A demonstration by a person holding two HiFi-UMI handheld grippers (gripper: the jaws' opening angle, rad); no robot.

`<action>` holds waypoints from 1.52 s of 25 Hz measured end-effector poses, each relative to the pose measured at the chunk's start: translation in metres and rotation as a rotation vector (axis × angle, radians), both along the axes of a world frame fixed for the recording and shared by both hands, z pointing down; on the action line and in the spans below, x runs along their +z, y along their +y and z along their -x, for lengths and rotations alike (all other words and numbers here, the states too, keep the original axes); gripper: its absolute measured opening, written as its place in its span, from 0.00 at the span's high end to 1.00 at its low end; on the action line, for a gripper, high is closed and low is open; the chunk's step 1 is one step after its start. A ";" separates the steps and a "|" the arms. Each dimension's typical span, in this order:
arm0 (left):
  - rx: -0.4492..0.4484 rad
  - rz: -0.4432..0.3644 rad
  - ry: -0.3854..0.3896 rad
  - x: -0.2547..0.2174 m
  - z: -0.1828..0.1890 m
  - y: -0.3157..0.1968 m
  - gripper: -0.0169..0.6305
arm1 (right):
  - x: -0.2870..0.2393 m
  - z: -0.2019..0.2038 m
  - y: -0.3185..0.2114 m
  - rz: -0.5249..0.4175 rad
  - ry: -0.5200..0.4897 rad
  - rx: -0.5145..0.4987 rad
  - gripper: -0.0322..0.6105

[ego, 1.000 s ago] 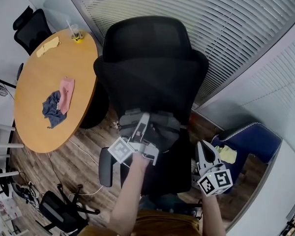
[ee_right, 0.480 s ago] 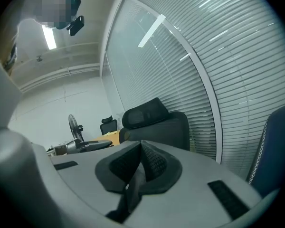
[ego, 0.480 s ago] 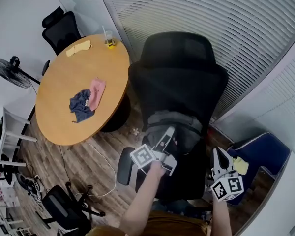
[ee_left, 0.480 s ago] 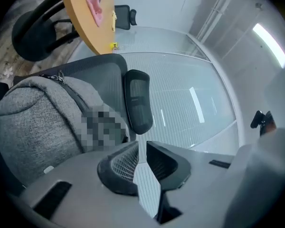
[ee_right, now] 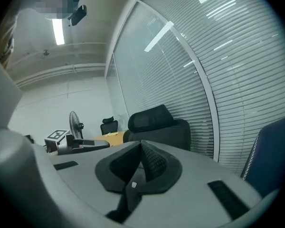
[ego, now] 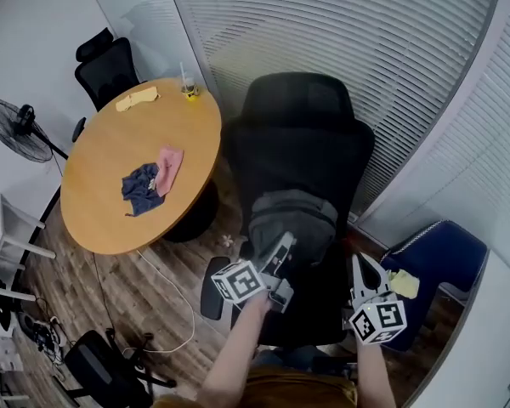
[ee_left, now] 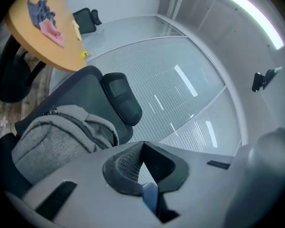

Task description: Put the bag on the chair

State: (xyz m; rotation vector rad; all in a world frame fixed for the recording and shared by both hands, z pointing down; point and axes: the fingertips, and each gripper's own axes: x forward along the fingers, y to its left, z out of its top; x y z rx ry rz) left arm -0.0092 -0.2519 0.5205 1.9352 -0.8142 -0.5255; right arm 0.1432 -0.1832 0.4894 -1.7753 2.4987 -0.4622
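Bag (ego: 293, 215) on chair (ego: 302, 143), lower edge behind left gripper (ego: 286, 241)

Head view looks steeply down from above onto a black office chair (ego: 302, 143), a grey bag (ego: 291, 215) on its seat and a round table (ego: 110, 219) to the left, all at some distance. Left gripper view sits low and close beside the bag, tilted up past the chair back toward window blinds (ee_left: 171, 94). Right gripper view faces level across the room, farther from the chair. All three share the chair and table
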 end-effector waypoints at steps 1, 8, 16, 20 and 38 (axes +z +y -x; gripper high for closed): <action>-0.001 -0.020 -0.030 -0.005 0.004 0.004 0.94 | -0.004 0.001 0.004 -0.005 0.009 0.002 0.93; 0.017 -0.157 -0.323 -0.041 0.015 0.039 0.94 | -0.027 0.006 0.032 -0.036 0.071 0.036 0.93; 0.077 -0.295 -0.568 -0.056 0.014 0.085 0.94 | -0.035 0.028 0.055 -0.048 0.129 0.003 0.93; 0.044 -0.322 -0.592 -0.059 0.025 0.092 0.94 | -0.035 0.035 0.062 -0.050 0.144 0.002 0.93; 0.042 -0.365 -0.555 -0.074 0.027 0.095 0.94 | -0.052 0.041 0.070 -0.077 0.168 0.018 0.93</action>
